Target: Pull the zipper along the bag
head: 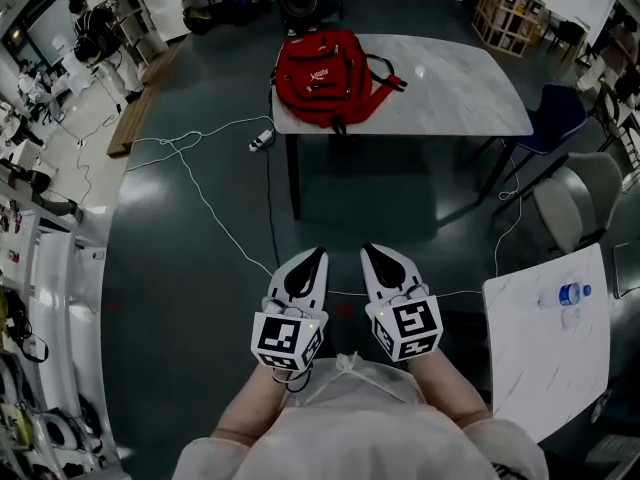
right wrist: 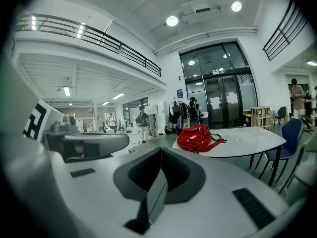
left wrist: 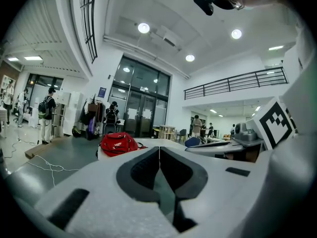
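Observation:
A red backpack [head: 323, 76] lies on the left end of a pale marble-top table [head: 450, 88], far ahead of me. The left gripper view shows the backpack [left wrist: 118, 143] small and distant; so does the right gripper view, where the backpack [right wrist: 197, 138] rests on the table [right wrist: 247, 139]. My left gripper [head: 312, 256] and right gripper [head: 372, 252] are held side by side close to my body, well short of the table. Both are shut with nothing between the jaws.
A white cable [head: 205, 193] trails over the dark floor to a plug block [head: 262, 139] by the table leg. A small white table [head: 545, 333] with a water bottle [head: 571, 294] stands at my right. Chairs [head: 575, 203] sit right of the big table. People [left wrist: 47, 112] stand far off.

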`<state>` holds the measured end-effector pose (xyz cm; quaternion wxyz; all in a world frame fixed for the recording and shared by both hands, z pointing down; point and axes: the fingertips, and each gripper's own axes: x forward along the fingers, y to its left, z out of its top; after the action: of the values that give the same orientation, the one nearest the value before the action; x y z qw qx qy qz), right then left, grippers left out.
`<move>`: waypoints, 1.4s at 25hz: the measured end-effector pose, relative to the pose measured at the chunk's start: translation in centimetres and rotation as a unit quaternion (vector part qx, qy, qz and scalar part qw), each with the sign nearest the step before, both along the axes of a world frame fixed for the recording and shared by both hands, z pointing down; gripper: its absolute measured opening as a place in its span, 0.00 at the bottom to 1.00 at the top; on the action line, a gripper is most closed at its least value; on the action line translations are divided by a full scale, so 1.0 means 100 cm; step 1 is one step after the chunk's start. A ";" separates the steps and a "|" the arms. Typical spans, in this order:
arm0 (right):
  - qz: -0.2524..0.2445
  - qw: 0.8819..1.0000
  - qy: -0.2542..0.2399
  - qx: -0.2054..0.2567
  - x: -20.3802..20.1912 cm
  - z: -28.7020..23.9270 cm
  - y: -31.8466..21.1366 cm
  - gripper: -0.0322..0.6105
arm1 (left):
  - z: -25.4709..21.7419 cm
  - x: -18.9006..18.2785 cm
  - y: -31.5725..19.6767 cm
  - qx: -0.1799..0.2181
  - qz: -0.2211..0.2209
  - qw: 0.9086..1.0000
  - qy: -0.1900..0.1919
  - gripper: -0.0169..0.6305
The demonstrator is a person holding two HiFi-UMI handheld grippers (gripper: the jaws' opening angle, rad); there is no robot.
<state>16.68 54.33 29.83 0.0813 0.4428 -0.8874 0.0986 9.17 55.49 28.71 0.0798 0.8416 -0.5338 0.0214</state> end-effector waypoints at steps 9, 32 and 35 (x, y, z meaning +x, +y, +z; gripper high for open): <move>0.031 0.999 0.024 -0.006 -0.076 -0.005 -0.128 0.09 | -0.005 -0.080 -0.137 -0.010 0.035 0.999 0.030 0.06; 0.042 0.997 0.018 -0.057 -0.183 0.023 -0.351 0.09 | 0.025 -0.195 -0.350 -0.066 0.038 0.997 0.032 0.06; 0.037 0.997 0.008 -0.060 -0.180 0.025 -0.393 0.09 | 0.026 -0.191 -0.387 -0.070 0.032 0.997 0.024 0.06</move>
<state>-1.34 14.98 32.35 0.1108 0.4709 -0.8621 0.1511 -9.93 16.77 31.35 0.1507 0.8509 -0.5016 0.0408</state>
